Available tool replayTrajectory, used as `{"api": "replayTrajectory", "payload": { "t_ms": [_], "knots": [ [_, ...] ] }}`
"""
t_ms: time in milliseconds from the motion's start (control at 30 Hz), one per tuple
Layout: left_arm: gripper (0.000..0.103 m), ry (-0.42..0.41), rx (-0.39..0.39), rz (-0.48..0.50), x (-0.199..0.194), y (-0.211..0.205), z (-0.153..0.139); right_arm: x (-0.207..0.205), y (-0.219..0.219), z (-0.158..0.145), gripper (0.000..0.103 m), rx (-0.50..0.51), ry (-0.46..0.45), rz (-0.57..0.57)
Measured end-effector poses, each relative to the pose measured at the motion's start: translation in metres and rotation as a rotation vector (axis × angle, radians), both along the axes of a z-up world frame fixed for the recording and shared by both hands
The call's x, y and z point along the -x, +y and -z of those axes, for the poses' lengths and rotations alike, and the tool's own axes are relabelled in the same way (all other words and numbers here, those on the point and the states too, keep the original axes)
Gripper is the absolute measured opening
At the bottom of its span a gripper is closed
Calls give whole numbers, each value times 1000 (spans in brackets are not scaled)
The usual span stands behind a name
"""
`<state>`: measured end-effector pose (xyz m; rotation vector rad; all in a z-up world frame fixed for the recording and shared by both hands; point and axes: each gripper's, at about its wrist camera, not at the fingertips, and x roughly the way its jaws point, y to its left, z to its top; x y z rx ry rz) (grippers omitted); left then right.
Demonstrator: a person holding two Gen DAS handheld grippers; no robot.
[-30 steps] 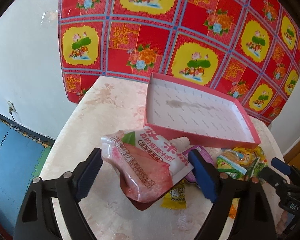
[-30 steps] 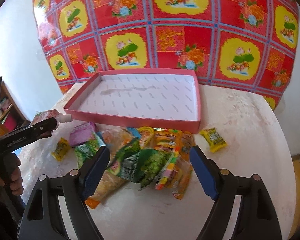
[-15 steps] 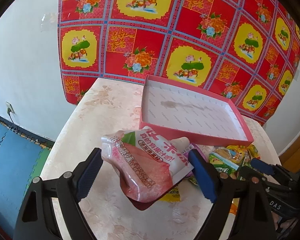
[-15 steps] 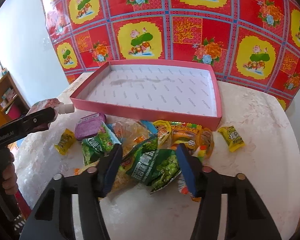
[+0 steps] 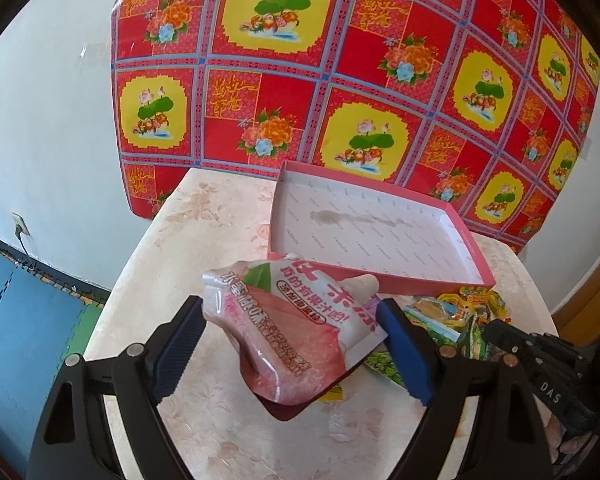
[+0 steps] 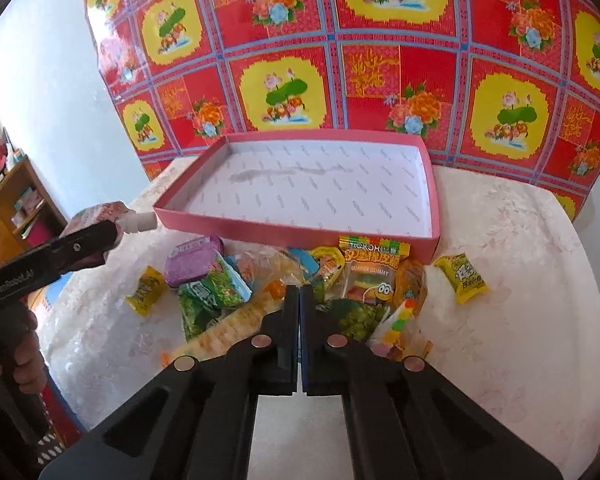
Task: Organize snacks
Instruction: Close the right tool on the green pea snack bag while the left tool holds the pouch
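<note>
Left wrist view: my left gripper holds a pink pouch across its wide-set jaws, lifted above the table just in front of the pink tray. On the right wrist view my right gripper has just been closing, its jaws now pressed together over the snack pile; whether they pinch a green packet I cannot tell. A yellow candy lies apart.

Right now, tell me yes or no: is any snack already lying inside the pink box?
No: in the right wrist view the pink box shows only its bare white floor, while the snack pile lies on the table in front of it.
</note>
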<state>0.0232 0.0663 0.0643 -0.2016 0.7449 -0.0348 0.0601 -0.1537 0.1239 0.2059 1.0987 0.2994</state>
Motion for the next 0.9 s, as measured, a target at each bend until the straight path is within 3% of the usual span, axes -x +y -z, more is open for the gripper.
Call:
{"api": "replayTrajectory", "payload": {
  "t_ms": [300, 333, 433, 733, 900],
  "knots": [
    [90, -7, -8, 5, 5, -7, -9, 4, -8, -4, 2, -18, 13, 2],
    [90, -7, -10, 5, 6, -7, -9, 5, -7, -2, 6, -9, 21, 5],
    [90, -10, -9, 3, 8, -8, -11, 5, -6, 4, 41, 13, 47, 9],
    [90, -2, 0, -2, 10, -3, -11, 1, 6, 19, 55, 40, 77, -30],
    [90, 2, 5, -1, 11, -1, -8, -1, 11, 21, 57, 58, 66, -34]
  ]
}}
